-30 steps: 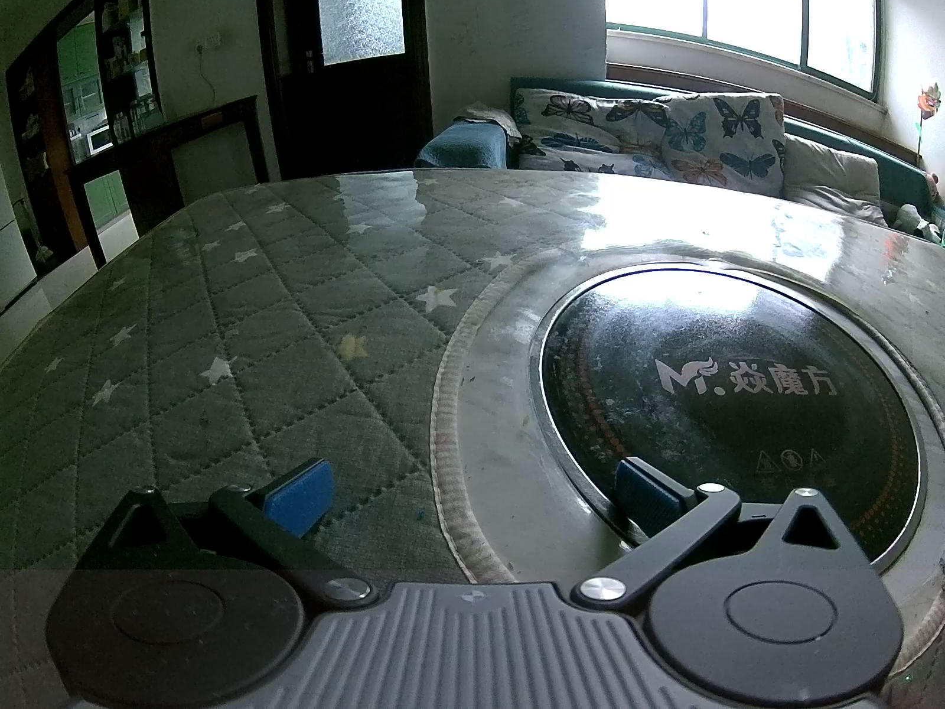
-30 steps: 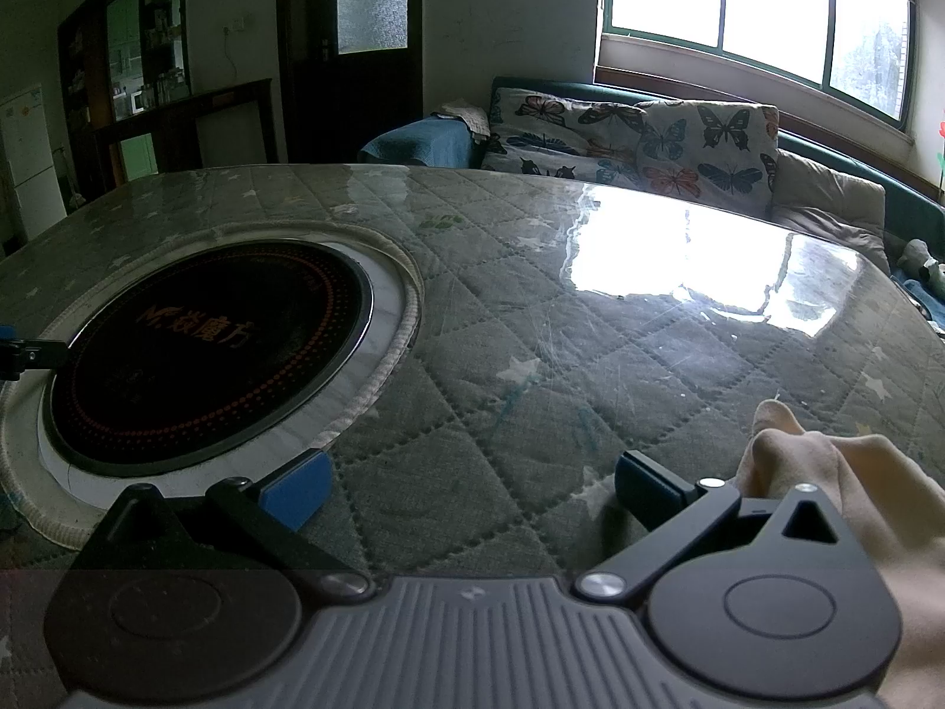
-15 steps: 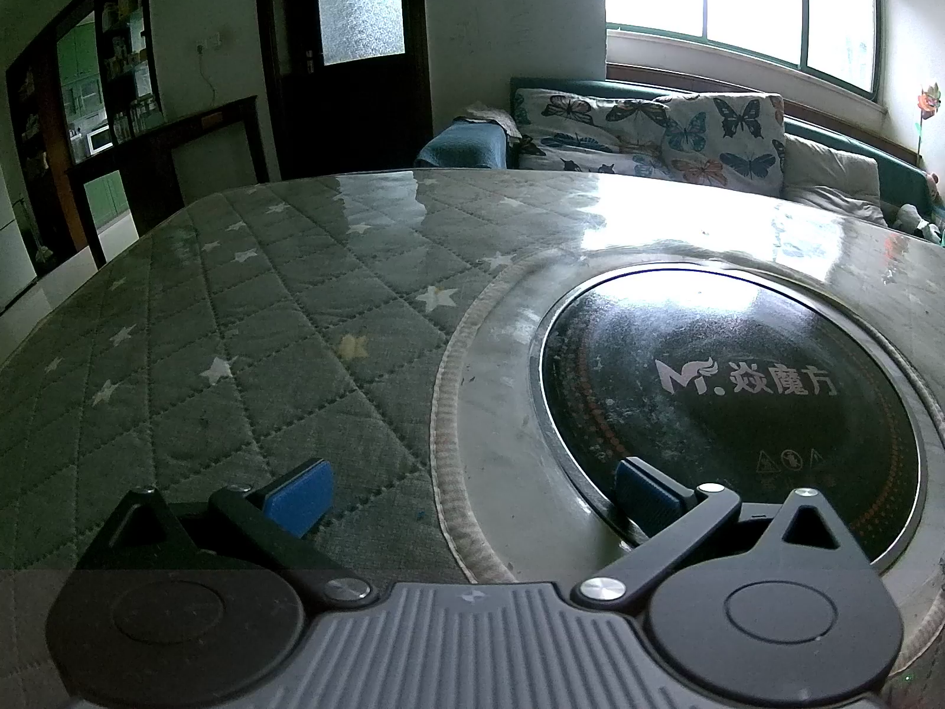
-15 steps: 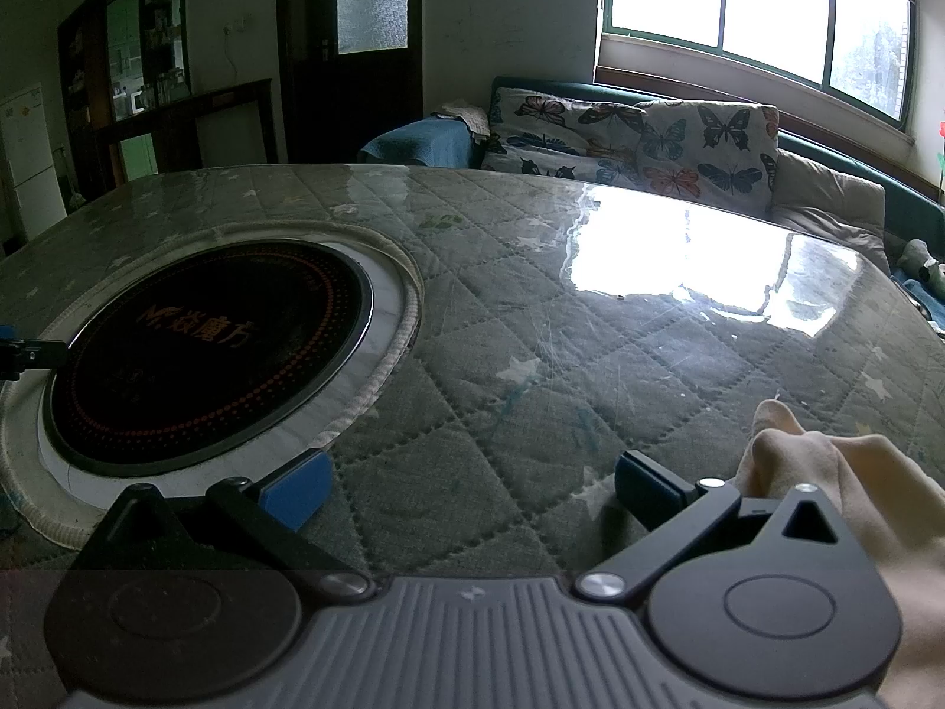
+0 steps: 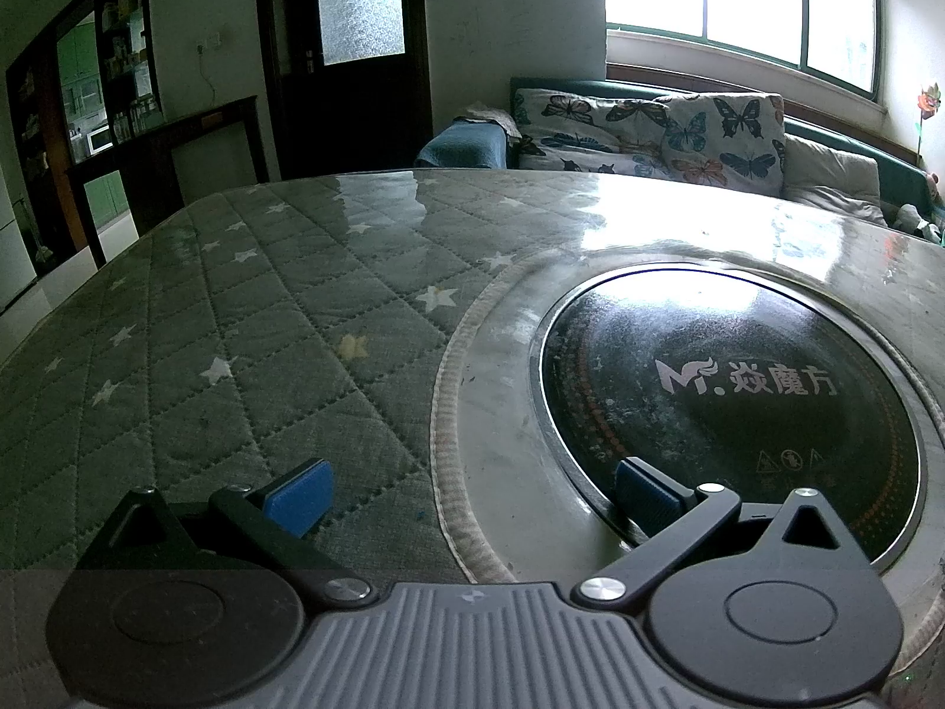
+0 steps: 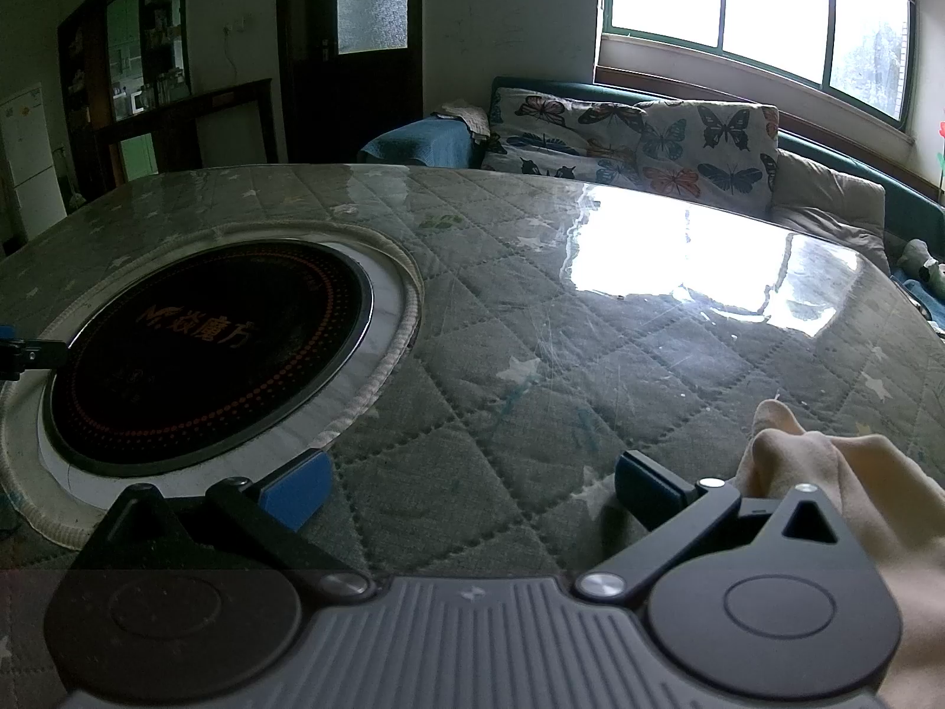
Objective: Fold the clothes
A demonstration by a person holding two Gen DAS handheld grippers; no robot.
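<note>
At right frame edge, cream garment (image 6: 838, 490) cut off, right gripper (image 6: 472, 487) fingers spread, left gripper (image 5: 472, 490) likewise empty.

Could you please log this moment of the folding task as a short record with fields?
Surface: quilted star-patterned table cover under a clear sheet
Built-in: round black cooktop
Garment: cream cloth, bunched at the near right edge
Left tongs: open, empty, over the cooktop's rim
Right tongs: open, empty, beside the cloth
Background: butterfly cushions, window
</note>
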